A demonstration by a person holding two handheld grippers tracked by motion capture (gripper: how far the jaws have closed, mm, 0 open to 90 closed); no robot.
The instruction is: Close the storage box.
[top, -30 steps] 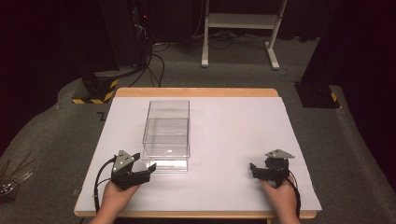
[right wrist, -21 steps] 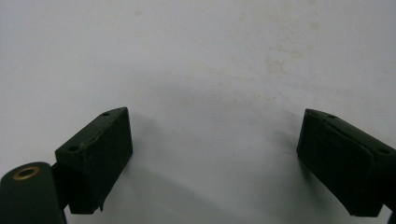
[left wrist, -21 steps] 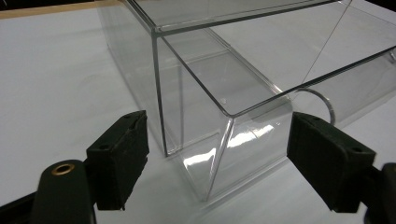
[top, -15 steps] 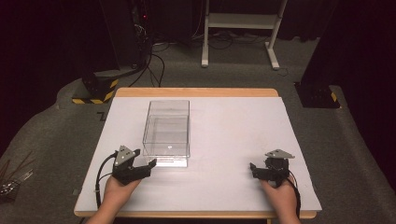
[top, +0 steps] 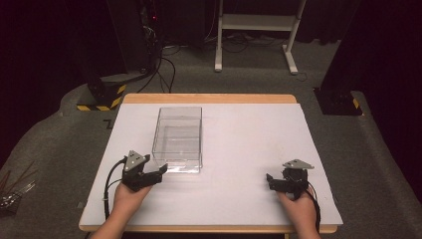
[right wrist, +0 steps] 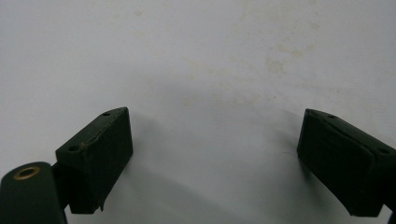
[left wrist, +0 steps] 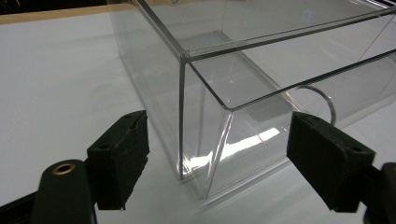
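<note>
Two hand-held grippers low over the white worktop (top: 239, 149), both with jaws apart, nothing clamped. Left hand-held gripper (top: 158, 172) aimed at the near corner of the clear box (top: 178, 139), corner edge between the pads (left wrist: 119, 156) but untouched. Clear box standing open-topped left of centre, near end just beside the left jaws. Right hand-held gripper (top: 271, 180) well apart from it, over bare worktop. Likely risks: slick thin wall slipping from the pads, light box skidding or tipping if nudged before closing, transparent edges hard to judge
</note>
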